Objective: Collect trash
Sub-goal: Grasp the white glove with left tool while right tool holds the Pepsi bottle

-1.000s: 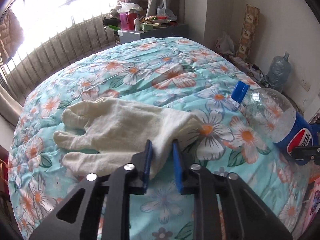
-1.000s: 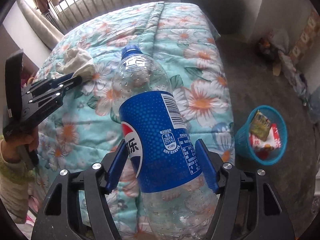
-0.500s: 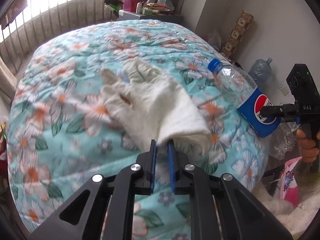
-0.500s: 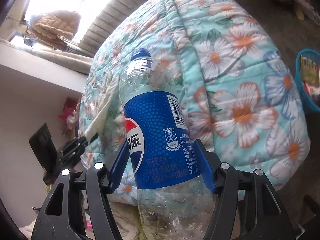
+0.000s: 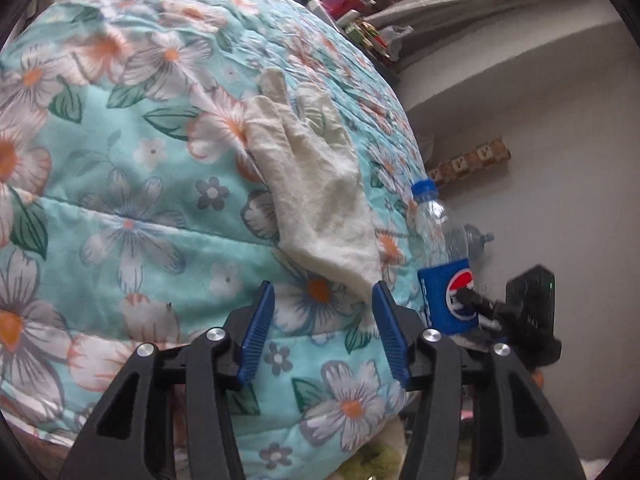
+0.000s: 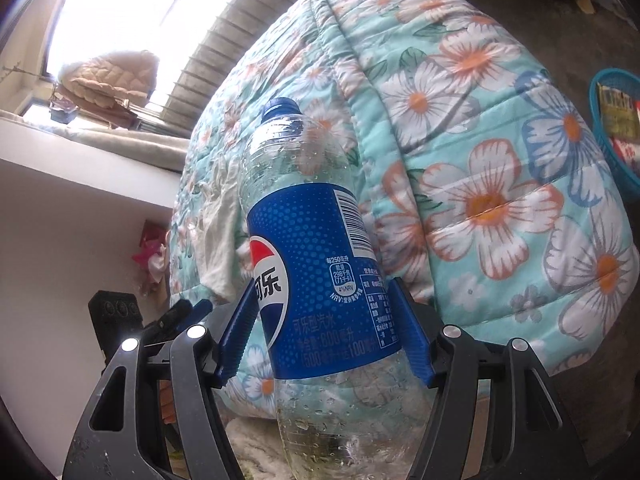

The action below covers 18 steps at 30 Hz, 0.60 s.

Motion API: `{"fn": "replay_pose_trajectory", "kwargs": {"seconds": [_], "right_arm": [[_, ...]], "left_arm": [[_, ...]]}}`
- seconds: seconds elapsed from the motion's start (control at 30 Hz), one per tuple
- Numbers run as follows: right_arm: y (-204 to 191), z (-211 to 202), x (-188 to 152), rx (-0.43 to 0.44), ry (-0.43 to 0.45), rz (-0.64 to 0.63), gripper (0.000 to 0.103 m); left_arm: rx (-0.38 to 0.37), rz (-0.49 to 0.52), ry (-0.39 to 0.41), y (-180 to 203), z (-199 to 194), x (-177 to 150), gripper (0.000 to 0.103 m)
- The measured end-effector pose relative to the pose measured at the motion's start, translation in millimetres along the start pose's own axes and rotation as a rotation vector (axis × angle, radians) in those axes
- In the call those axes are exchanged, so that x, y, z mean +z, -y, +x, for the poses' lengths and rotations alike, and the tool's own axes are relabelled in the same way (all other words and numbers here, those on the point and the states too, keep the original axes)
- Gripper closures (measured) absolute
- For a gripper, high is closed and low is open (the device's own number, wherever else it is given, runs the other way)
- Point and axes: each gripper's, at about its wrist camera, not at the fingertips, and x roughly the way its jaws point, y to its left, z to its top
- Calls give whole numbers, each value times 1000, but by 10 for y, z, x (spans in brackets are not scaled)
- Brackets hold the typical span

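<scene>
The left gripper [image 5: 323, 320] is opening, its blue pads clear of the cream cloth glove [image 5: 316, 184], which lies near the edge of the bed's floral turquoise quilt [image 5: 132, 200]. The right gripper [image 6: 326, 332] clamps a clear plastic bottle with a blue label and cap [image 6: 316, 272], held beside the quilt's edge, with a teal basket [image 6: 608, 136] on the floor.

Clamped an empty cola bottle [image 6: 320, 272] between the right hand-held gripper's [image 6: 326, 334] blue pads, above the floral quilt [image 6: 480, 160]; teal basket [image 6: 600, 120] at far right.
</scene>
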Motion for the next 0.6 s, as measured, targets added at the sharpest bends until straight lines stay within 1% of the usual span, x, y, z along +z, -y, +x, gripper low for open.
{"fn": "replay_pose_trajectory", "kwargs": {"seconds": [0.07,0.13,0.2,0.3,0.43,0.5,0.53,0.6], "right_arm": [[10,-5,-9,1,2,0,41],[12,-5,-12,4,2,2,41],[21,-1,-13,10,2,5,41],[44,-11,-15,18,4,8,41],[75,-34,-20,30,7,18,41],[85,-42,-23,33,9,20,41],[90,-47,-24,35,9,21,41],[98,-56,-25,38,10,24,41]], "left_arm": [[-38,-95,21,-93,62,96,52],[-63,-160,34,-165,109,169,52],[-72,-189,56,-167,148,220,52],[-60,-190,84,-111,214,270,52],[-17,-146,122,16,239,272,54],[18,-90,145,113,238,242,55],[39,-55,156,179,248,224,58],[79,14,177,318,266,187,62]]}}
